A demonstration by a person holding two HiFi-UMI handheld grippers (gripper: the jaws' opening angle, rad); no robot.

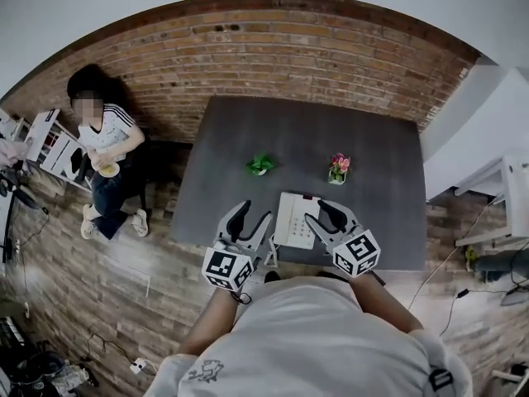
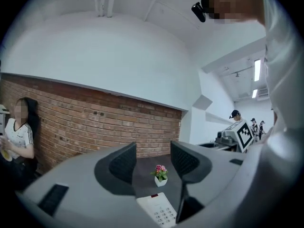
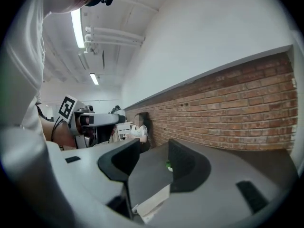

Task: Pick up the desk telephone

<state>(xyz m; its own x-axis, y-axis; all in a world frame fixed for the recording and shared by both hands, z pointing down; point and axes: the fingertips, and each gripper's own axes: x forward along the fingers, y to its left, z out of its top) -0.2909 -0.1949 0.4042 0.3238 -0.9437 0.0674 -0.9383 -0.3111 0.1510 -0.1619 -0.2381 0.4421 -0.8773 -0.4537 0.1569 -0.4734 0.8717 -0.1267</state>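
The white desk telephone [image 1: 293, 220] lies near the front edge of the dark grey table [image 1: 372, 155]. My left gripper [image 1: 253, 215] hovers just left of the phone, open with nothing between its fingers. My right gripper [image 1: 322, 212] is over the phone's right side, also open and empty. In the left gripper view the phone's keypad [image 2: 159, 210] shows low between the jaws of the left gripper [image 2: 154, 163]. In the right gripper view a white corner of the phone [image 3: 154, 201] sits below the right gripper [image 3: 152, 163].
A small green plant [image 1: 261, 165] and a pink flower in a white pot [image 1: 338, 169] stand on the table behind the phone. A person [image 1: 103, 147] sits by the brick wall [image 1: 273, 56] at the left. White shelving [image 1: 504, 197] stands to the right.
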